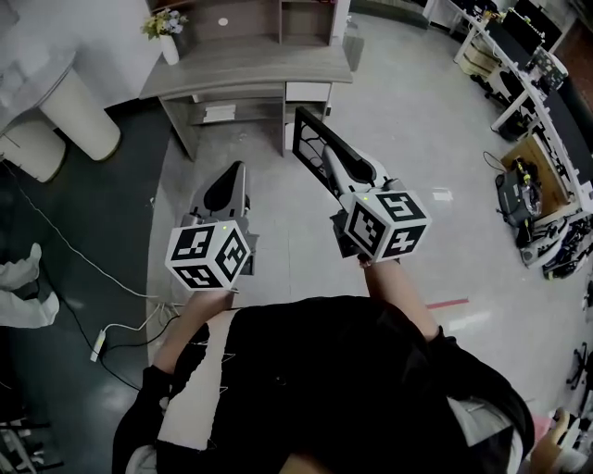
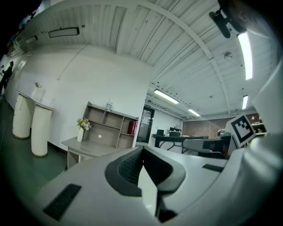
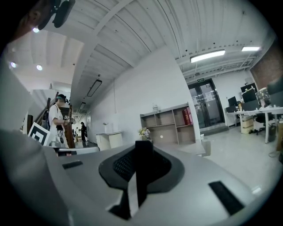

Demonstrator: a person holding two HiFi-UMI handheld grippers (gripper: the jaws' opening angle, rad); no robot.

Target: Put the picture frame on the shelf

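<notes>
— What's in hand, nearest first?

— My left gripper (image 2: 142, 152) has its fingers pressed together on nothing. My right gripper (image 3: 141, 154) has its fingers pinching the picture frame (image 1: 306, 139) by its edge, held out over the floor.

— So it's the carry?

— I'd say so. The surface (image 1: 246, 76) and the shelf (image 1: 264, 18) on it stand well ahead. Next I need to close in, then raise the frame to the shelf.

Dressed in black, rig in grey
Black top (image 1: 352, 370); left claw (image 1: 233, 178) and right claw (image 1: 326, 155) pale grey, black pads, black-and-white marker cube (image 1: 208, 256) on each.
</notes>
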